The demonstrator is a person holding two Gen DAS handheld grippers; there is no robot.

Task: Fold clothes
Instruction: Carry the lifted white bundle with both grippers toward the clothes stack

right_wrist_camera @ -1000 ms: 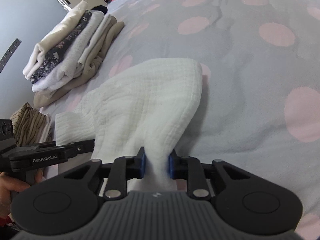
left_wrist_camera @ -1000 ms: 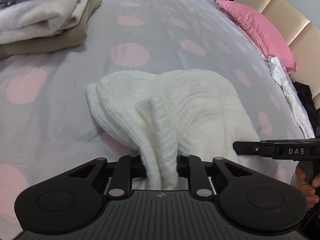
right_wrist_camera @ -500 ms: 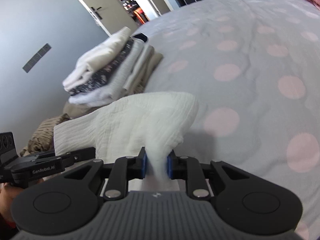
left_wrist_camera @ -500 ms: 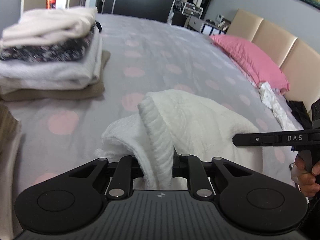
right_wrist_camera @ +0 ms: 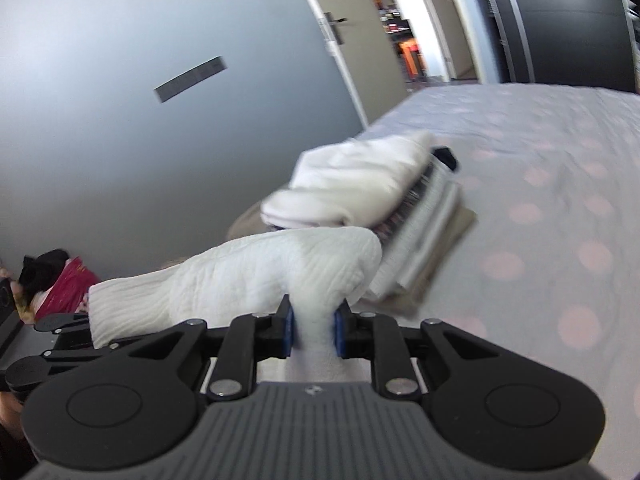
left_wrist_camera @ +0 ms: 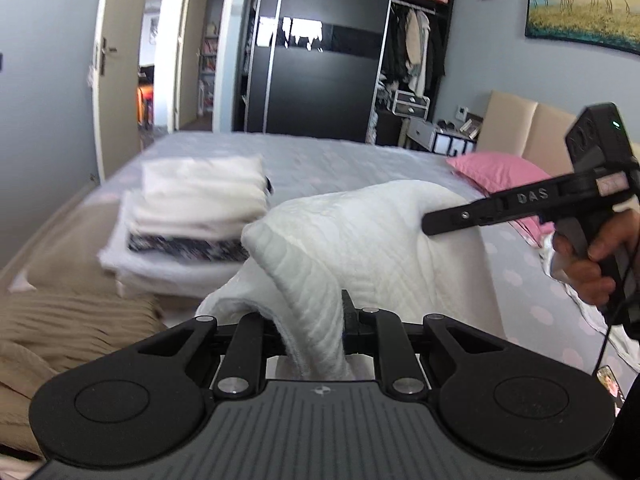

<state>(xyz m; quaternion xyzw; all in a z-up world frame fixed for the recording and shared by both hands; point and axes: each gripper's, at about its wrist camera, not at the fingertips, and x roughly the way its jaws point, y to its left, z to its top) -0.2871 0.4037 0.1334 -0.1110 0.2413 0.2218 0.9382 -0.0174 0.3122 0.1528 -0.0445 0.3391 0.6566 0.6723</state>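
Now both grippers, left gripper (left_wrist_camera: 312,320) and right gripper (right_wrist_camera: 314,328), are clamping the white garment (left_wrist_camera: 360,248), stretching it sideways between them, near the stack of folded clothes (left_wrist_camera: 192,232).

Pink pillow (left_wrist_camera: 496,172) against beige headboard (left_wrist_camera: 520,128); black wardrobe (left_wrist_camera: 320,60) behind; painting (left_wrist_camera: 580,12) on wall.

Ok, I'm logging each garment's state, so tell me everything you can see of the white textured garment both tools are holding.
The white garment is soft, crinkled, quilt-like cotton with fine ribbed lines. It is folded over and lifted, draping in a hump between the tools. The left tool is clamped on one bunched edge, the right tool on another, blue pads pressing the cloth. It hangs in front of the stack of folded clothes; whether it touches the bed is hidden.
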